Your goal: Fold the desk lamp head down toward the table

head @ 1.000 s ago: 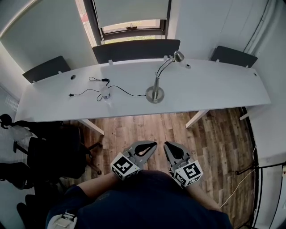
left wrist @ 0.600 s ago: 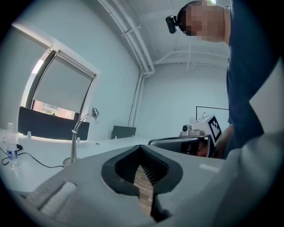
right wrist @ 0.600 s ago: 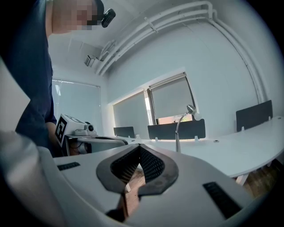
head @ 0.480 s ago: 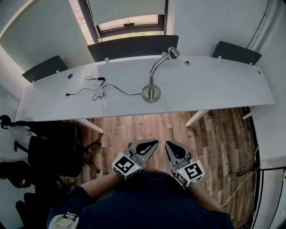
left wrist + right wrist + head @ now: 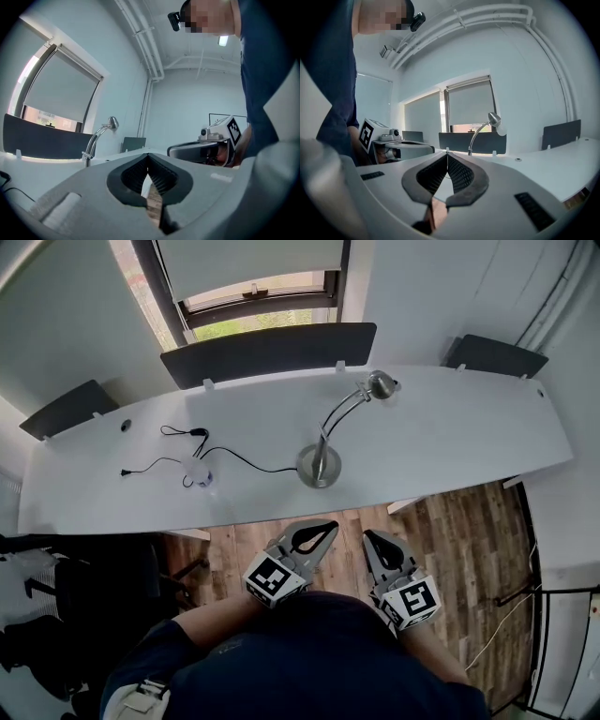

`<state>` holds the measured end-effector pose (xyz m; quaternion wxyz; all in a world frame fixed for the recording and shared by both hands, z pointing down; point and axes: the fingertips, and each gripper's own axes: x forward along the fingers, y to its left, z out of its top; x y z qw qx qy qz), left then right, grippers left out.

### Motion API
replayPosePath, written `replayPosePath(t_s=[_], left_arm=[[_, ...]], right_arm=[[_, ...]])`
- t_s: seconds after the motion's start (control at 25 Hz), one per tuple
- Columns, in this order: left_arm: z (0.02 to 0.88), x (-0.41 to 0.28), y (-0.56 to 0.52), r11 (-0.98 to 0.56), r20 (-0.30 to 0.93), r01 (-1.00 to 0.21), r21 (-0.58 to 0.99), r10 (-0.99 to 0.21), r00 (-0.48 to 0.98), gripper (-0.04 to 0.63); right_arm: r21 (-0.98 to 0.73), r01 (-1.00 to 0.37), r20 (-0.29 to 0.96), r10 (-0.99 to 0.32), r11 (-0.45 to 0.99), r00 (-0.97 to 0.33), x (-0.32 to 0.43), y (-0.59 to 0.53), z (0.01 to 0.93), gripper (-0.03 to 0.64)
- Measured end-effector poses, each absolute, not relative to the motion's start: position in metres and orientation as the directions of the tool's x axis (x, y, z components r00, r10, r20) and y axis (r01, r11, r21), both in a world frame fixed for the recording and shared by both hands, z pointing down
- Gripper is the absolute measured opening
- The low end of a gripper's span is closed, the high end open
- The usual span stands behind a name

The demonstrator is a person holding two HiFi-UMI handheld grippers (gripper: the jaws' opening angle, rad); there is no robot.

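Nothing is done yet: you hold your left claw [image 5: 327,525] and right claw [image 5: 371,536] clenched and empty, while the desk lamp [image 5: 322,457] stands well ahead of them on the tabletop [image 5: 459,432], its head [image 5: 381,384] raised.

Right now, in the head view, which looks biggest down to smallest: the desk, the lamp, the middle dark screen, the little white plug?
1. desk
2. middle dark screen
3. lamp
4. white plug, tiny beside the rest
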<state>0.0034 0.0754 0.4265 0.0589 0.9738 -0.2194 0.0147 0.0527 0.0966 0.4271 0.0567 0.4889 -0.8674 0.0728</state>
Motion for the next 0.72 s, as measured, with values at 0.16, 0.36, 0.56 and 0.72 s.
replayPosePath(t_s=[0.16, 0.36, 0.56, 0.72], left_arm=[[0.426, -0.008, 0.020, -0.916, 0.060, -0.382, 0.123, -0.378, 0.924, 0.006], [0.430, -0.013, -0.028, -0.930, 0.055, -0.339, 0.144, -0.334, 0.941, 0.006], [0.440, -0.005, -0.049, -0.921, 0.077, -0.353, 0.162, -0.345, 0.936, 0.006], [0.441, 0.002, -0.066, -0.902, 0.088, -0.403, 0.158, -0.394, 0.915, 0.006]], right_arm=[[-0.018, -0.886, 0.202, -0.867, 0.462, -0.456, 0.045, 0.047, 0.420, 0.011], [0.029, -0.906, 0.220, -0.887, 0.422, -0.406, 0.043, 0.000, 0.416, 0.011], [0.027, -0.889, 0.245, -0.865, 0.458, -0.438, 0.046, -0.024, 0.422, 0.011], [0.035, -0.861, 0.260, -0.836, 0.508, -0.483, 0.054, -0.046, 0.424, 0.011]])
